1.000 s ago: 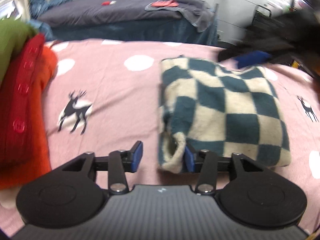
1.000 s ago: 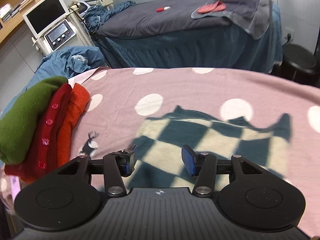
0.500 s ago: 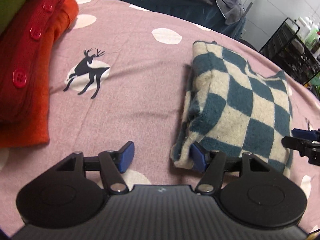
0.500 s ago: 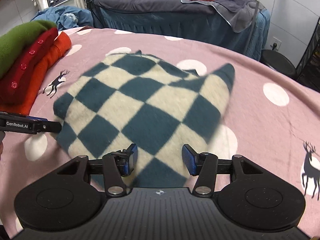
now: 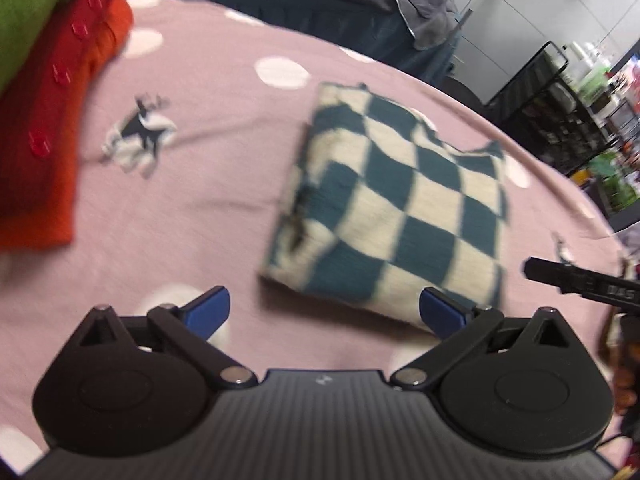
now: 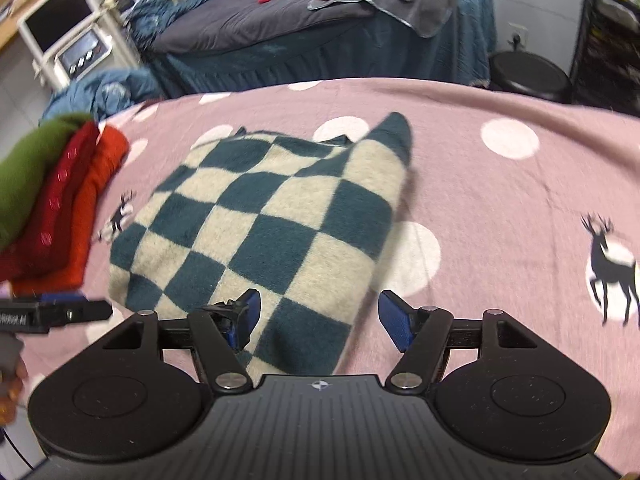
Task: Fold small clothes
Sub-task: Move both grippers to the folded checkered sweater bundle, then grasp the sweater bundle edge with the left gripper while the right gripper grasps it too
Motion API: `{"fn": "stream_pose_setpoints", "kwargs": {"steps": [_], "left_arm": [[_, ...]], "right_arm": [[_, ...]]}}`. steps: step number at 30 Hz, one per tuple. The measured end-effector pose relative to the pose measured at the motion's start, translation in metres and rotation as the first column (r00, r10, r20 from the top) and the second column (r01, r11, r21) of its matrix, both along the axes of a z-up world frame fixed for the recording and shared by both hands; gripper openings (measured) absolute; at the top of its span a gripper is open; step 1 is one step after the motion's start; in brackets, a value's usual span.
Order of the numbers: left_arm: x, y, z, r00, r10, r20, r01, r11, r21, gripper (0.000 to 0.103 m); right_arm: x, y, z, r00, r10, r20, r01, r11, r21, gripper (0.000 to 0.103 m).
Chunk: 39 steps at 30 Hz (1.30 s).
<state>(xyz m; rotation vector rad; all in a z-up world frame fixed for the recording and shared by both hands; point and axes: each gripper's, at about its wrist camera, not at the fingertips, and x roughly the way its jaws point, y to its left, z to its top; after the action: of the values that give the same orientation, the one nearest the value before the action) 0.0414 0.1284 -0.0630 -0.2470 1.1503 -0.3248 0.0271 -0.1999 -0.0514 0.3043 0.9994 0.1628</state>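
Note:
A folded teal-and-cream checked garment (image 5: 400, 208) lies on the pink spotted blanket (image 5: 200, 184); it also shows in the right wrist view (image 6: 272, 224). My left gripper (image 5: 324, 312) is open and empty, just in front of the garment's near edge. My right gripper (image 6: 318, 320) is open, its jaws over the garment's near corner, holding nothing. Each gripper's tip shows at the edge of the other's view: the right one (image 5: 580, 280), the left one (image 6: 56, 314).
A stack of folded green, red and orange clothes (image 6: 52, 208) sits at the left of the blanket; it also shows in the left wrist view (image 5: 48, 96). A dark bed (image 6: 320, 28) stands behind. A black wire rack (image 5: 568, 96) stands at the right.
The left gripper has opened wide and pulled back from the garment's edge. The right gripper has opened wider over the near corner. The garment lies flat.

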Motion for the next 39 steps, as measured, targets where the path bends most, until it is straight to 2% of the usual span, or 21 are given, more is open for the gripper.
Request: {"fn": "stream_pose_setpoints", "kwargs": {"steps": [3,8,12,16,23,27,32,39], "left_arm": [[-0.005,-0.009,-0.008,0.999,0.010,-0.048,-0.012,0.999,-0.048,0.103],[-0.003,-0.022,-0.020,0.996,0.032,-0.089,-0.038,0.996,-0.076,0.103],[0.005,-0.029,-0.030,0.990,0.053,-0.130,-0.066,0.993,-0.095,0.103],[0.010,-0.031,-0.037,0.988,0.084,-0.133,-0.096,0.992,-0.084,0.103],[0.017,-0.025,-0.057,0.969,0.169,-0.183,-0.188,0.978,-0.092,0.103],[0.021,-0.018,-0.069,0.953,0.218,-0.213,-0.249,0.959,-0.135,0.103],[0.028,-0.019,-0.074,0.952,0.237,-0.194,-0.269,0.950,-0.160,0.103],[0.037,-0.019,-0.081,0.934,0.308,-0.179,-0.340,0.922,-0.188,0.103]], "right_arm": [[-0.008,-0.012,-0.004,0.999,-0.042,-0.029,0.044,0.997,0.062,0.103],[-0.022,-0.028,-0.014,0.990,-0.121,-0.072,0.131,0.979,0.156,0.103],[-0.031,-0.037,-0.022,0.979,-0.163,-0.120,0.188,0.952,0.241,0.103],[-0.035,-0.045,-0.032,0.965,-0.204,-0.166,0.248,0.915,0.319,0.103],[-0.024,-0.049,-0.043,0.953,-0.229,-0.196,0.288,0.884,0.369,0.103],[-0.014,-0.051,-0.049,0.951,-0.230,-0.208,0.297,0.867,0.400,0.103],[-0.004,-0.053,-0.056,0.951,-0.226,-0.213,0.298,0.857,0.421,0.103],[0.003,-0.054,-0.066,0.948,-0.220,-0.231,0.303,0.849,0.433,0.103]]}}
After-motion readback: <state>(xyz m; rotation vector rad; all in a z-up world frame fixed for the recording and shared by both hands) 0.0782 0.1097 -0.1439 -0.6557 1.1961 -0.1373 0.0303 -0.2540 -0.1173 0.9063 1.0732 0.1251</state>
